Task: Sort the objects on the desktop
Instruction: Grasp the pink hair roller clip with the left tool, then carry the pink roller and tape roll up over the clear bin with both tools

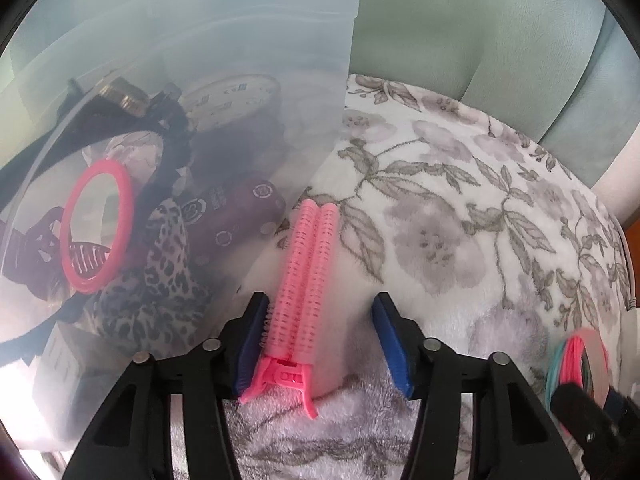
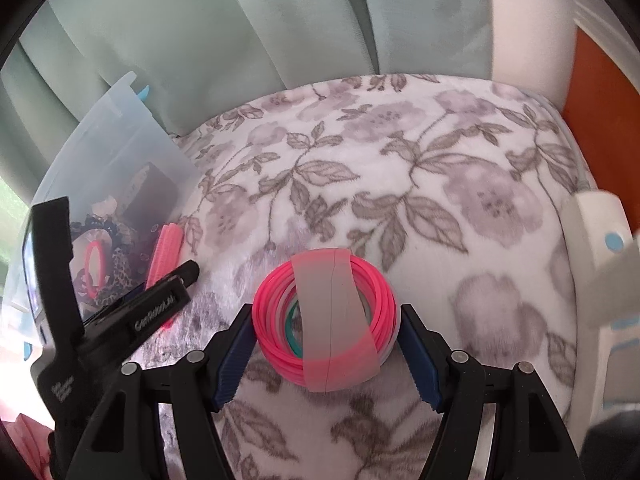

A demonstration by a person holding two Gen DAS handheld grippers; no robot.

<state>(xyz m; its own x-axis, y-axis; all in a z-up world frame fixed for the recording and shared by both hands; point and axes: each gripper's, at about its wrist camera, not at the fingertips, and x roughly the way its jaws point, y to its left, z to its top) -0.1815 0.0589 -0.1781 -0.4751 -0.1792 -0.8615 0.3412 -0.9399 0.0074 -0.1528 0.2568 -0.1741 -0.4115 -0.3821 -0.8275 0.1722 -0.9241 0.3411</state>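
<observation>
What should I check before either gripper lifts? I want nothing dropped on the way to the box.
1. Pink hair clip between the left gripper pads: ok.
2. Both left pads pressing the clip: not ok, gap at one pad.
3. Banded ring bundle between the right gripper pads: ok.
4. Right pads gripping the bundle: cannot tell.
5. Clear storage box within view beside the clip: ok.
</observation>
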